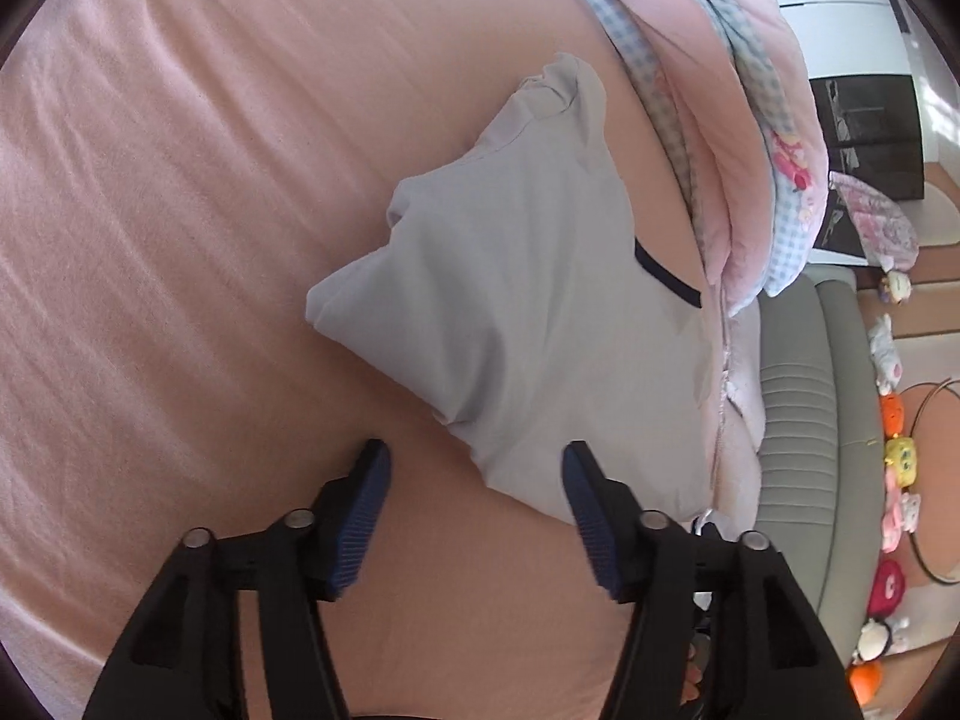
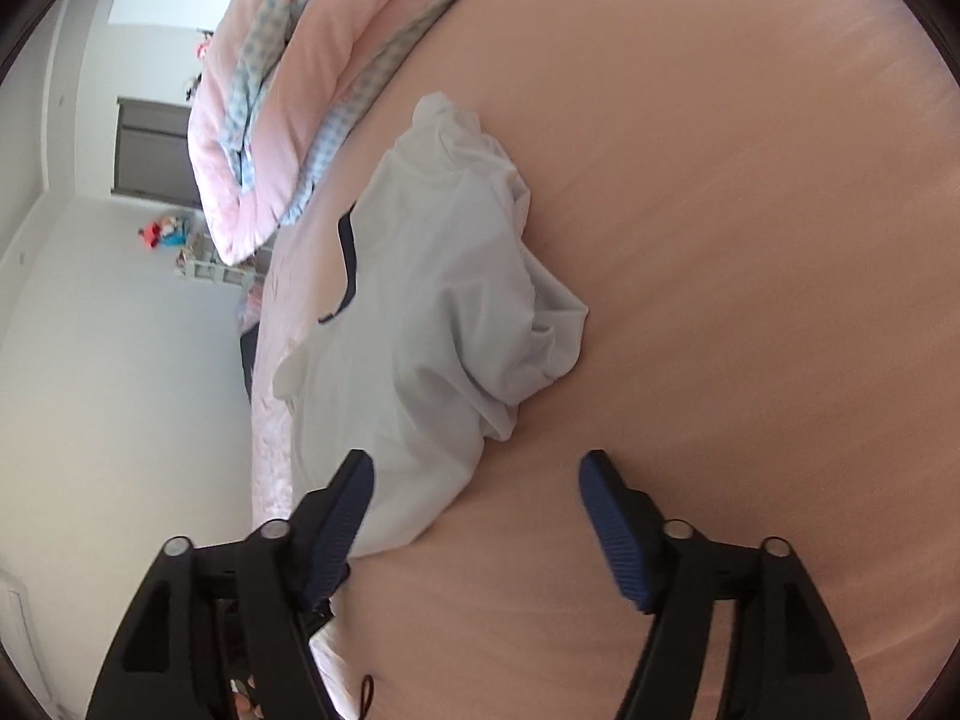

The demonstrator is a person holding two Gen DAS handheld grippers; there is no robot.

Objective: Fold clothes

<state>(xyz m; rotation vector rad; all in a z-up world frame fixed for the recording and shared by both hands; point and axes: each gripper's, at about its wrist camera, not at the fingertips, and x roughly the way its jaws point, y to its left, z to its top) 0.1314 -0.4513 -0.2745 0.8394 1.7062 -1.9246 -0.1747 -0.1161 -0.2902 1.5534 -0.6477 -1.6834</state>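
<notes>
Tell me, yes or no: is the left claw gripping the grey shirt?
No. The left claw stands open above the pink sheet, its pads clear of the grey shirt.

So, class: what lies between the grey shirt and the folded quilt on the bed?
Only bare pink sheet separates shirt from quilt, clearest in the left wrist view.

A home bedroom: pink bed sheet [image 1: 180, 240], quilt [image 1: 720, 90] (cartoon-printed), plush toys [image 1: 894, 462].

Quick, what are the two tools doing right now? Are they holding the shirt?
Left tool: open, holding nothing; the pale shirt lies on the bed just past it.
Right tool: open, holding nothing.
</notes>
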